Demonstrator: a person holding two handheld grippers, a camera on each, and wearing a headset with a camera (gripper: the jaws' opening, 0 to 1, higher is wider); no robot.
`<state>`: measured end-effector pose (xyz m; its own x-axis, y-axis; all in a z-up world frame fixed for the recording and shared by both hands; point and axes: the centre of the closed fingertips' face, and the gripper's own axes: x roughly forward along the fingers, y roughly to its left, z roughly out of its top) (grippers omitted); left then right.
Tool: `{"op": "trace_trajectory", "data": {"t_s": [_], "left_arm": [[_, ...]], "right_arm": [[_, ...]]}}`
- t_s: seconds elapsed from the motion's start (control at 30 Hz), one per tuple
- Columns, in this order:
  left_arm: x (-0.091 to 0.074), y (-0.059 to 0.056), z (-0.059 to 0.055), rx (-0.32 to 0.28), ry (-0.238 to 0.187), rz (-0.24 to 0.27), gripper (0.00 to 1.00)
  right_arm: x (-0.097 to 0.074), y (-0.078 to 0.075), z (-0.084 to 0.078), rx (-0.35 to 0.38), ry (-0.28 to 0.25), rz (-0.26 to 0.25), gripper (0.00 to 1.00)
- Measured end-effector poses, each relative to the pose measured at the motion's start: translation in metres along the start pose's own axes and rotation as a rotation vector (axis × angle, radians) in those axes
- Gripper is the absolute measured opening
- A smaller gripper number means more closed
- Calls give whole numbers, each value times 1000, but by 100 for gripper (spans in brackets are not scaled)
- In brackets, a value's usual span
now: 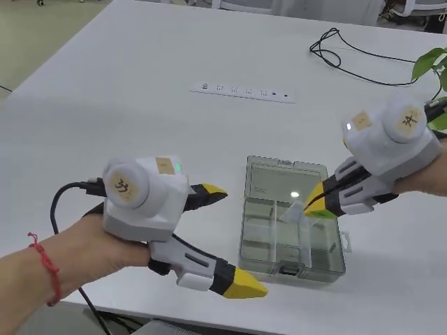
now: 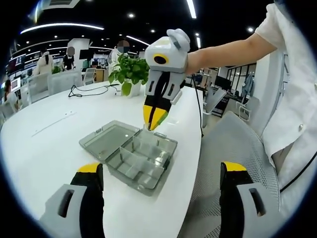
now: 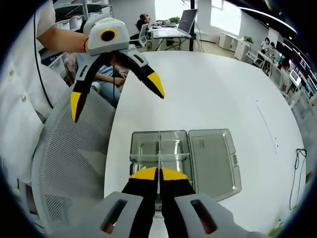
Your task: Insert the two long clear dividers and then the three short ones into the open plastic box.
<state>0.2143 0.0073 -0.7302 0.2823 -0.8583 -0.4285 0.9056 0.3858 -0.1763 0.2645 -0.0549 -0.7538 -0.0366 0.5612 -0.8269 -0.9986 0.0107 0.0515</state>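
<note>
The clear plastic box (image 1: 260, 241) lies open near the table's front edge, its lid (image 1: 279, 180) folded back flat. Clear dividers stand inside the base. My right gripper (image 1: 313, 203) hovers over the box's right half, shut on a clear divider (image 1: 295, 211) that hangs down into the base. In the right gripper view the right gripper (image 3: 159, 173) pinches that divider (image 3: 159, 148) edge-on above the box (image 3: 143, 148). My left gripper (image 1: 234, 237) stands open and holds nothing, left of the box. In the left gripper view the left gripper (image 2: 161, 168) faces the box (image 2: 119, 161) and the right gripper (image 2: 154, 116).
A white power strip (image 1: 244, 92) lies mid-table, with a black cable (image 1: 342, 56) and a green plant (image 1: 433, 63) at the far right. A grey mesh chair (image 3: 69, 158) sits close to the table's front edge (image 1: 293, 322).
</note>
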Motion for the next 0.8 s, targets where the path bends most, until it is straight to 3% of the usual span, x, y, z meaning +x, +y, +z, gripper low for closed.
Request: {"op": "trace_trajectory", "data": {"t_s": [0.37,0.8], "left_arm": [[0,1,1,-13,-7,3,100],[1,-1,-1,-19,-11,-1,100]], "right_arm": [[4,-1,-7,8,11,2,3],[13,0,-4,-19,1,-4,2]]}}
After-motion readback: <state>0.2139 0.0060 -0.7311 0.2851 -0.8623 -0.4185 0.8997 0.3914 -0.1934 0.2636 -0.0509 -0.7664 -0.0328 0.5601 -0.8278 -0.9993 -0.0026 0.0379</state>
